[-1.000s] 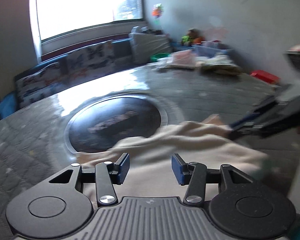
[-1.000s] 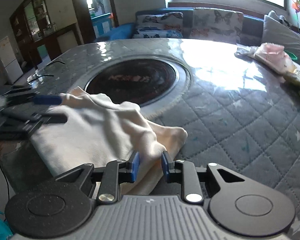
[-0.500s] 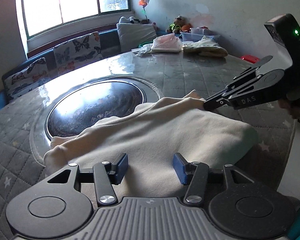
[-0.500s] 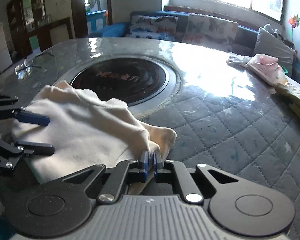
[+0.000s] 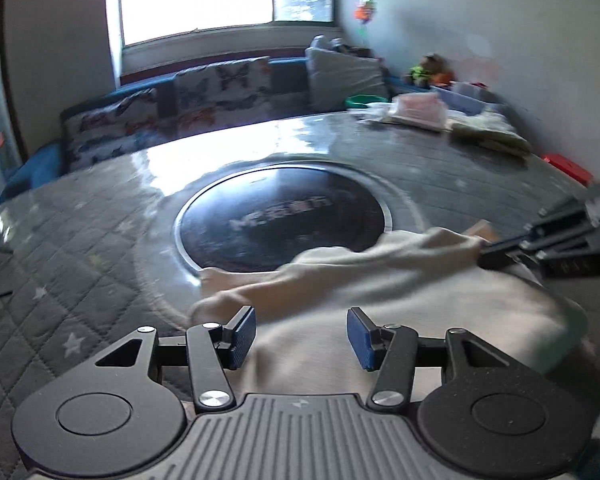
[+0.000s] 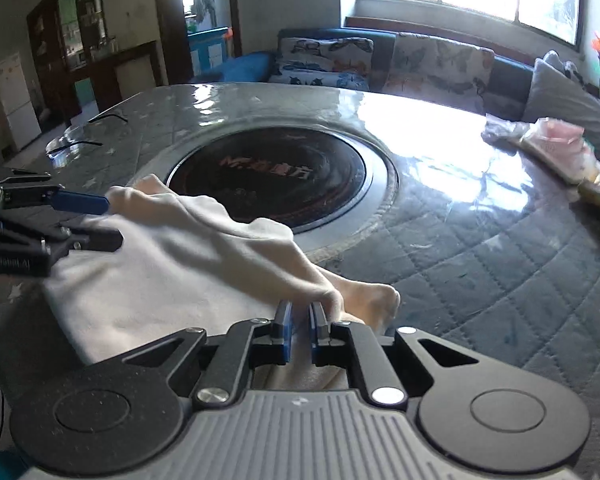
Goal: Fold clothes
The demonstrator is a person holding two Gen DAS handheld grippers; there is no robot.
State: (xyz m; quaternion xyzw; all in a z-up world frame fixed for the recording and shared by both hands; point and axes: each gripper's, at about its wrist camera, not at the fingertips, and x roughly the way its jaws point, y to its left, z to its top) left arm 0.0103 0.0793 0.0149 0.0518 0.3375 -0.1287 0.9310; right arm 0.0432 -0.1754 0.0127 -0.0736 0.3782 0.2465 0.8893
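A cream garment (image 5: 400, 292) lies crumpled on the near part of a round table, partly over the dark centre disc (image 5: 284, 220). My left gripper (image 5: 301, 336) hovers open over the garment's near edge, its blue pads wide apart and gripping nothing. In the right wrist view the left gripper (image 6: 114, 220) sits at the garment's (image 6: 160, 272) left end. My right gripper (image 6: 301, 326) is shut on a bunched fold at the garment's right end. It enters the left wrist view from the right, where this right gripper (image 5: 486, 254) pinches the cloth.
The table (image 6: 480, 248) has a grey quilted cover under glossy film. Folded clothes (image 5: 420, 108) lie at its far right edge, and a red item (image 5: 566, 166) is close by. A cushioned sofa (image 6: 420, 60) runs behind. Thin cables (image 6: 80, 144) lie at the far left.
The right gripper's jaws closed onto the garment's fold and stayed there. The left gripper swung along the near edge toward the garment's left end, still open.
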